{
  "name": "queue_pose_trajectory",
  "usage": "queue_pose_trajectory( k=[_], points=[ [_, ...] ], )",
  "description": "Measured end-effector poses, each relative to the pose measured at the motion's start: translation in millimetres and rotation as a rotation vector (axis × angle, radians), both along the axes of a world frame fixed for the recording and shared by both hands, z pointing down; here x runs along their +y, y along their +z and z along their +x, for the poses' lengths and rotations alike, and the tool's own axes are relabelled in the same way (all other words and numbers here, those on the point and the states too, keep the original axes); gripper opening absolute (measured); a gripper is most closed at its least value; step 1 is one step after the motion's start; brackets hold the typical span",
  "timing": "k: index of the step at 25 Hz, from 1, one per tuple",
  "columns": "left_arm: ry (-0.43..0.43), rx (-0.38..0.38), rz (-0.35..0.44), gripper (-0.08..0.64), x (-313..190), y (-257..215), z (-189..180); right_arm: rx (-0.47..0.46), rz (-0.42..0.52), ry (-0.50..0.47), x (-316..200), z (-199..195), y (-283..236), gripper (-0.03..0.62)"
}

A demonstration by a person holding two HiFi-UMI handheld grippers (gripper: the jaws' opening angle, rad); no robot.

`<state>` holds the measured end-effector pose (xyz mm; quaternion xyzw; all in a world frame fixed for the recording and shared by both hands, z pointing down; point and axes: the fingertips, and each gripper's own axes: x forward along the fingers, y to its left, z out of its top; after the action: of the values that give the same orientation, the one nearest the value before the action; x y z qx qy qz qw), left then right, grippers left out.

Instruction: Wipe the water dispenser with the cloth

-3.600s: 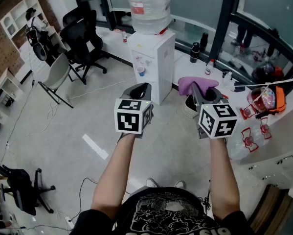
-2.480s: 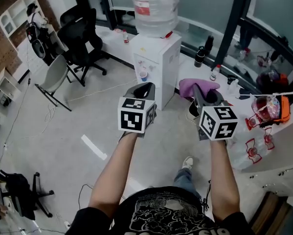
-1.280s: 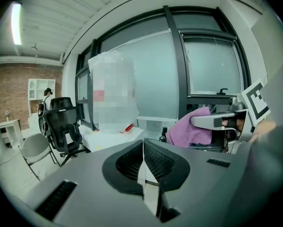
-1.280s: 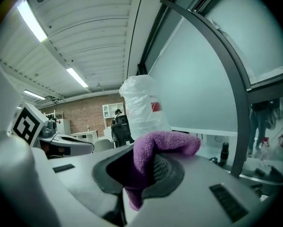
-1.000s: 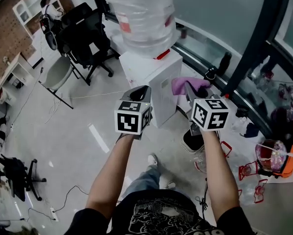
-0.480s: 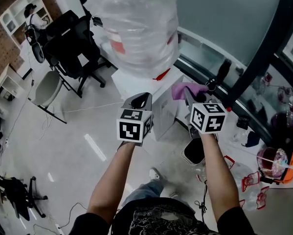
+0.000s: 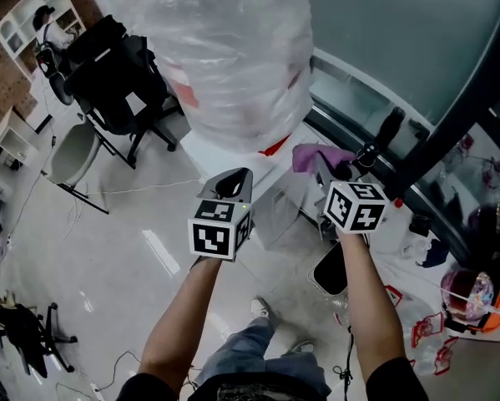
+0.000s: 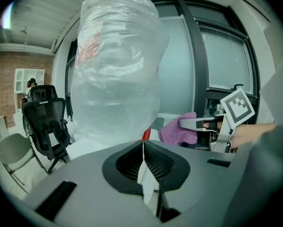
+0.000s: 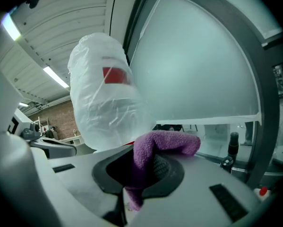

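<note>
Though near the dispenser edge, cloth (purple) in right tongs

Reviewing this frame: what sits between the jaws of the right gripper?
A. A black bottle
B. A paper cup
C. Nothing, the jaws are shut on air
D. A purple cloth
D: the right gripper view shows the purple cloth pinched between the closed jaws of the right gripper, with a fold bunching out above them.
</note>
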<state>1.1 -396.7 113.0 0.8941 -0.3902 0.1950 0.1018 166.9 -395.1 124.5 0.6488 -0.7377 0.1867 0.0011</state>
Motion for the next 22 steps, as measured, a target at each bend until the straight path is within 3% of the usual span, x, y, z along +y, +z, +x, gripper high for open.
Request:
queue_pose_trajectory(
  k=[9, 13, 22],
  points=[
    [-0.085, 0.041, 0.06, 0.029, 9, 17, -3, -0.045, 0.126, -0.076, -17, 16, 24, 0.04],
    [-0.118, 0.045, 0.106, 0.028, 22, 21, -8, -0.012, 0.156, -0.116, -18, 14, 34, 0.04],
    [-0.164, 0.062, 0.13, 0.028, 51, 54, -16, 0.0, 0.235, -0.13, -14, 12, 55, 0.04]
  ],
)
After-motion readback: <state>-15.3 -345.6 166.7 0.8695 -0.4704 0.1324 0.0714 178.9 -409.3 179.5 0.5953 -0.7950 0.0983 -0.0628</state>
